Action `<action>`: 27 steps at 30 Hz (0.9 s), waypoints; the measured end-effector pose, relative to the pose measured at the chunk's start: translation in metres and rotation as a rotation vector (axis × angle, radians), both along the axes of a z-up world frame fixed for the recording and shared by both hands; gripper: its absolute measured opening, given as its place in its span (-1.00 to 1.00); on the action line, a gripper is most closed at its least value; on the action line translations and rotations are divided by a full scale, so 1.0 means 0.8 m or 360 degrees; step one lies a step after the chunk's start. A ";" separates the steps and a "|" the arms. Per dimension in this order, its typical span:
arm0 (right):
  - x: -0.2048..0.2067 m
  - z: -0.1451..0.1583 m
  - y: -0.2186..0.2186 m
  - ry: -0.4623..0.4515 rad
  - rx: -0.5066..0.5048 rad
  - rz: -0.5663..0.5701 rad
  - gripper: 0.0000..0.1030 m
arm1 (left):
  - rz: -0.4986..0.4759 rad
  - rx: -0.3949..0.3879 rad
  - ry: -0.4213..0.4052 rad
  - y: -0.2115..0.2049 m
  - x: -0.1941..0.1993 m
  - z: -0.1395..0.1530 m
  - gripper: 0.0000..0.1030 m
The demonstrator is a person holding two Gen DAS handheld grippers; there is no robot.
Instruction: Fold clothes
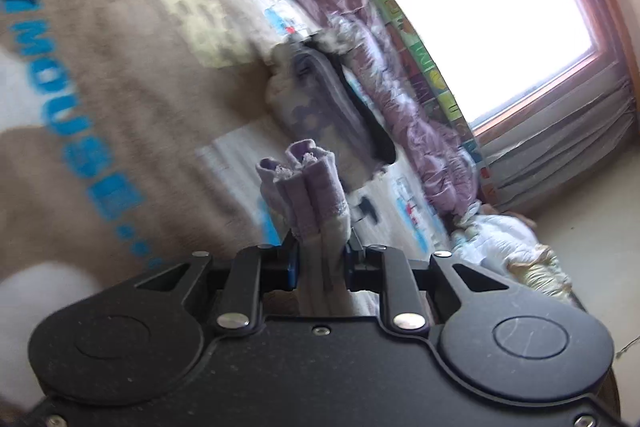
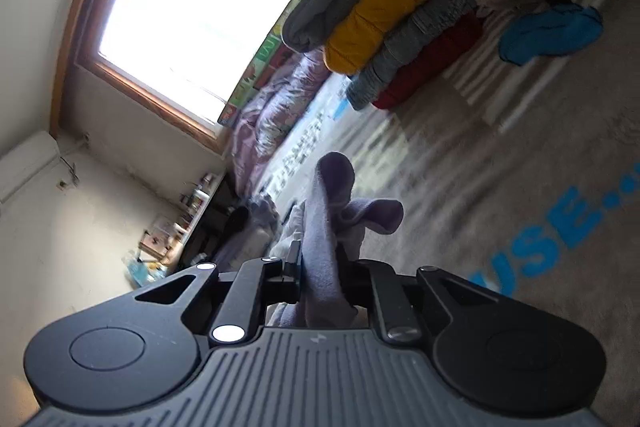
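Observation:
My left gripper (image 1: 320, 247) is shut on a bunched lilac garment (image 1: 304, 187) with lace trim, whose folds stick up past the fingers. In the right wrist view my right gripper (image 2: 318, 259) is shut on another part of the lilac garment (image 2: 328, 211), a plain soft end that pokes forward and flops to the right. Both grippers hang above a brown blanket (image 1: 120, 67) with blue lettering, also seen in the right wrist view as the blanket (image 2: 500, 167). The fingertips are mostly hidden by cloth.
A stack of folded clothes (image 2: 392, 15), grey, yellow and red, sits on the blanket. Another folded pile (image 1: 320, 107) lies ahead of the left gripper. A purple quilt (image 1: 380, 75) runs along the window (image 1: 480, 7) side. A blue garment (image 2: 552, 31) lies far right.

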State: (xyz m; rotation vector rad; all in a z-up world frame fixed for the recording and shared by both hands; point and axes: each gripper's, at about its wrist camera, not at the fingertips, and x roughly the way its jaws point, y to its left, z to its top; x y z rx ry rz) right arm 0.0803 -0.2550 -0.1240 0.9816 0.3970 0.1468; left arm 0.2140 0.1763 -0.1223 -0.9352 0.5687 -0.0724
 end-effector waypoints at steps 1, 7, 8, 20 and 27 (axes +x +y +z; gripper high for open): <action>0.000 -0.006 0.005 0.0056 -0.0060 0.0003 -0.70 | 0.0004 -0.0030 0.0046 0.004 -0.003 -0.011 -0.60; -0.014 -0.027 0.002 0.0184 -0.0048 -0.0038 -0.10 | 0.0050 -0.0248 0.0090 0.022 -0.029 -0.032 0.26; -0.020 -0.024 0.003 0.0169 -0.0079 -0.0052 0.04 | 0.0048 -0.0258 0.0083 0.021 -0.032 -0.031 0.27; -0.029 -0.046 0.012 0.0136 -0.0039 0.0024 0.17 | 0.0086 -0.0177 0.0047 -0.002 -0.035 -0.039 0.14; -0.020 -0.050 0.016 0.0101 -0.0101 0.0042 -0.09 | 0.0080 -0.0053 -0.0015 -0.022 -0.027 -0.033 -0.60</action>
